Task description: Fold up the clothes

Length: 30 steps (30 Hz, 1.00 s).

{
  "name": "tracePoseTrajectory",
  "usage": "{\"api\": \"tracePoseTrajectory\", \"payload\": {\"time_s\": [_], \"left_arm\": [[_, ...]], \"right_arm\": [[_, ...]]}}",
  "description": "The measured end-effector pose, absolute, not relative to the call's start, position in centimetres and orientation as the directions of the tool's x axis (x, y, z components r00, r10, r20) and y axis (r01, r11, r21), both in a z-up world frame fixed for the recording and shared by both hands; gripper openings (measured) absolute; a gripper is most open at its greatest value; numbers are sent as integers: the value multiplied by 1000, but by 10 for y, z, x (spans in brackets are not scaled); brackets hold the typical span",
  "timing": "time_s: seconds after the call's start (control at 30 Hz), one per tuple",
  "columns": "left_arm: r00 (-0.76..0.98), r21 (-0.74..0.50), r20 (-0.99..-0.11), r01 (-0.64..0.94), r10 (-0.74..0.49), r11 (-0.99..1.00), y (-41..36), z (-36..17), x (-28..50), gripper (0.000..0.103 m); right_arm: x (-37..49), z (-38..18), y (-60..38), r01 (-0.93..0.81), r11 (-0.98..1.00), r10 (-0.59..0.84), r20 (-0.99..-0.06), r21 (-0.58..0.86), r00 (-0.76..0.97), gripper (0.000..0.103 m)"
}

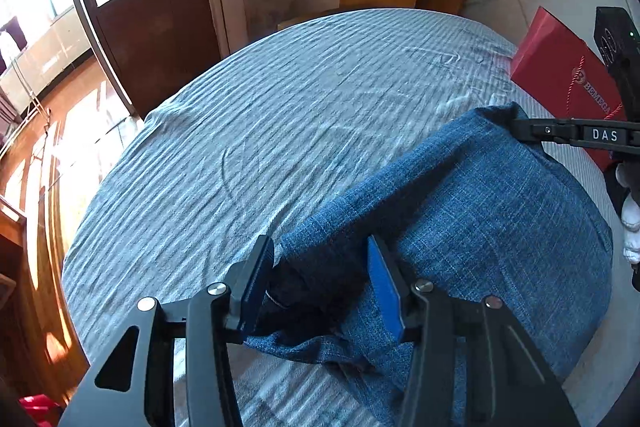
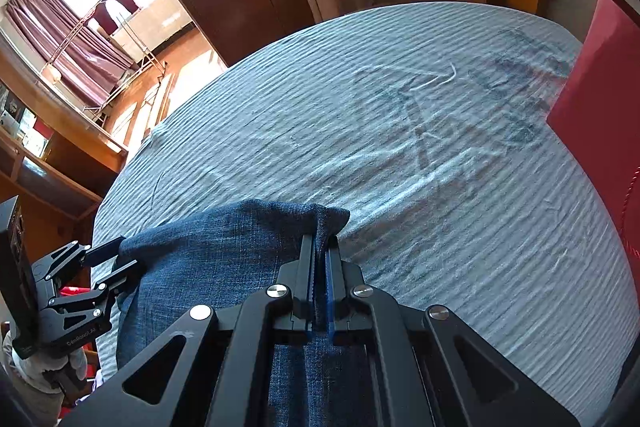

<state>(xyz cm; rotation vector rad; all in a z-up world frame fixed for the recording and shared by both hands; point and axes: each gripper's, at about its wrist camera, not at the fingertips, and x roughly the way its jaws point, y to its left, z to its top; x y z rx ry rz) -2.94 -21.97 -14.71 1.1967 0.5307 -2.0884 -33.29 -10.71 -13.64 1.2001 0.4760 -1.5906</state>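
Two grippers on one blue denim garment point(image 1: 460, 211), lying bunched at near edge of bed with pale blue striped sheet point(image 1: 280, 99). Far left: wooden floor, dark cabinets, bright window. Left gripper point(image 1: 320, 279) at left end of denim, jaws roughly half apart, a dark fold of cloth between the blue pads; contact with both pads cannot be told, left pad touching or just beside the fabric edge. Denim draped rightward as a raised ridge toward right gripper point(image 2: 320, 259), jaws pinched tight on an upstanding fold at the garment's far corner, cloth visibly squeezed between fingers. Farther right: red paper bag point(image 1: 568, 83) standing at bed's edge, just beside the denim's right end. White-gloved hand point(image 2: 44, 363) behind left gripper, partly hidden.
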Motion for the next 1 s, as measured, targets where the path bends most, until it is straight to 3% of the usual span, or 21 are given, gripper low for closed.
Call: {"api": "tracePoseTrajectory", "payload": {"time_s": [0.07,0.1,0.23,0.33,0.4,0.43,0.6,0.77,0.9,0.97,1.0], "left_arm": [[-339,24,-859,722,-384,-692,-222,-151,-32,62],[-332,31,-859,727,-390,-686,-226,-153,-31,74],[-357,-4,-858,723,-369,-690,-229,-144,-17,81],[-401,-53,-850,711,-342,-702,-215,-123,0,81],[-447,-98,-836,692,-318,-716,-196,-107,12,81],[-470,-118,-828,678,-304,-726,-185,-99,18,81],[-489,-151,-840,625,-234,-765,-138,-93,33,82],[-481,-205,-866,594,-139,-778,-114,-116,36,80],[-472,-198,-872,581,-128,-789,-103,-127,24,76],[-466,-200,-877,576,-118,-792,-101,-133,17,66],[-458,-206,-883,573,-101,-793,-101,-139,13,52]], "right_arm": [[-341,-157,-112,874,-441,-440,-898,207,-9,7],[-346,-159,-106,861,-456,-450,-893,225,-4,3],[-352,-145,-78,850,-461,-510,-860,255,-18,10],[-340,-113,-45,865,-422,-561,-827,272,-13,24],[-329,-98,-21,872,-395,-583,-812,290,5,55],[-322,-92,-10,876,-384,-587,-809,293,14,57],[-299,-85,36,880,-363,-580,-814,307,44,56],[-289,-95,60,870,-374,-555,-829,321,67,50],[-287,-101,63,873,-367,-544,-835,322,79,48],[-289,-104,60,870,-370,-552,-830,326,77,48],[-290,-106,58,867,-376,-556,-828,328,72,49]]}}
